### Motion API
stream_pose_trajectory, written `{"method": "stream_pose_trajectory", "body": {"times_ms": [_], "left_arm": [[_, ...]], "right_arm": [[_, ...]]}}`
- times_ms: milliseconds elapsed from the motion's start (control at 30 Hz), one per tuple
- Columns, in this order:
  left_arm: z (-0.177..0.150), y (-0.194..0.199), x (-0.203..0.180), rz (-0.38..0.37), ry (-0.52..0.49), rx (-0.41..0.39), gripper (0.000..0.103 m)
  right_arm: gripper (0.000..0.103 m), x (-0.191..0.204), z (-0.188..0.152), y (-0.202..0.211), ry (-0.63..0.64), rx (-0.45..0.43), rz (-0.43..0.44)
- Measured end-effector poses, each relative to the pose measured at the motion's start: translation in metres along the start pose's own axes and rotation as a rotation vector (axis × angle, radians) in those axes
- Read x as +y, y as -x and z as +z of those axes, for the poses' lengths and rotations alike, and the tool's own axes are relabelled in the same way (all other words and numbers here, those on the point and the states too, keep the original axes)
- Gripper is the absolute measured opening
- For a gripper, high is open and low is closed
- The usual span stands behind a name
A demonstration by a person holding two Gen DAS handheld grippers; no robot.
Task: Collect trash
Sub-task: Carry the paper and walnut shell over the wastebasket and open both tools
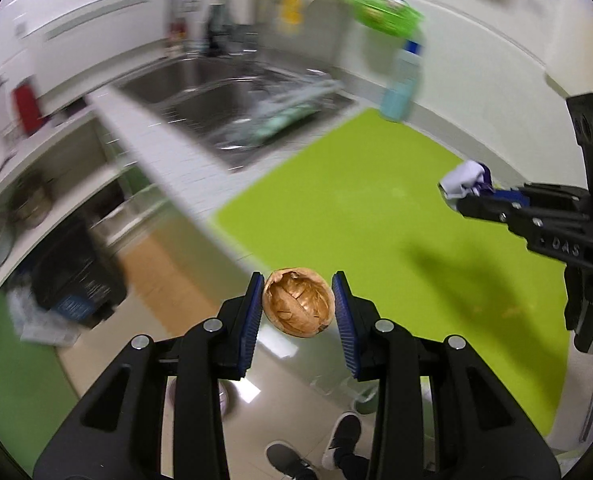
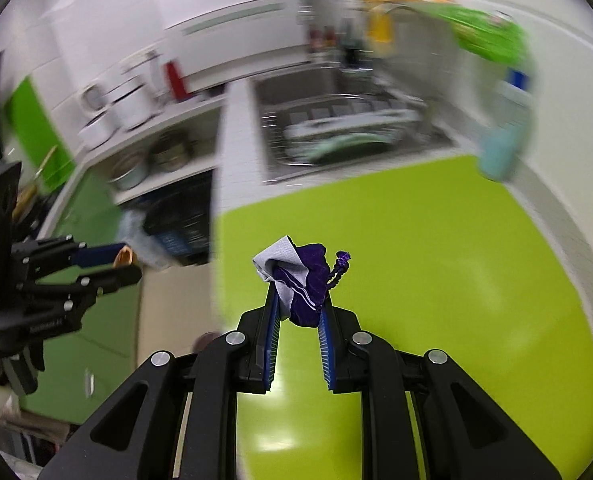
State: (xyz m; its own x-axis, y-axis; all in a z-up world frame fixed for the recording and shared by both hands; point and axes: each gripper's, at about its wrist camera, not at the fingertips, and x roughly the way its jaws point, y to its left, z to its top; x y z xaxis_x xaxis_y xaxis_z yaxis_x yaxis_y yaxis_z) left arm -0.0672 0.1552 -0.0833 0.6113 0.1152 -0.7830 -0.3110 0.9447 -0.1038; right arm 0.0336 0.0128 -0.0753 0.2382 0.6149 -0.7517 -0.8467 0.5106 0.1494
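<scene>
1. left wrist view: left gripper (image 1: 298, 308) clamped on brown walnut shell (image 1: 298, 307), held above green mat (image 1: 376, 208) edge.
2. right wrist view: right gripper (image 2: 298, 300) pinching purple-grey pouch (image 2: 298, 280) over the mat.

- The left black two-finger gripper with blue ribbed pads (image 1: 298, 307) is clamped on a brown crumpled ball (image 1: 298, 307), held above the floor.
- The right black two-finger gripper with blue pads (image 2: 299, 300) pinches a purple-and-grey cloth wad (image 2: 298, 280), held aloft.
</scene>
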Motion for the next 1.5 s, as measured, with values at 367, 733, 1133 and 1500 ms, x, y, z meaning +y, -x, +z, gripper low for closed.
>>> {"method": "stream_pose_trajectory", "body": {"times_ms": [367,733,1133,1500], "left_arm": [[-0.140,0.027,0.159,0.160,0.303,0.073,0.035],[-0.295,-0.139,0.264,0.156,0.490,0.212,0.035],[-0.411,-0.331,0.325,0.114,0.589,0.279,0.083],[-0.436,-0.325,0.352,0.168,0.637,0.259,0.100]], "right_arm": [[0.017,0.180,-0.024,-0.146,0.216,0.206,0.195],[0.017,0.225,-0.125,-0.353,0.290,0.386,0.212],[0.017,0.203,-0.223,-0.517,0.295,0.494,0.192],[0.017,0.224,-0.243,-0.561,0.336,0.538,0.223]]}}
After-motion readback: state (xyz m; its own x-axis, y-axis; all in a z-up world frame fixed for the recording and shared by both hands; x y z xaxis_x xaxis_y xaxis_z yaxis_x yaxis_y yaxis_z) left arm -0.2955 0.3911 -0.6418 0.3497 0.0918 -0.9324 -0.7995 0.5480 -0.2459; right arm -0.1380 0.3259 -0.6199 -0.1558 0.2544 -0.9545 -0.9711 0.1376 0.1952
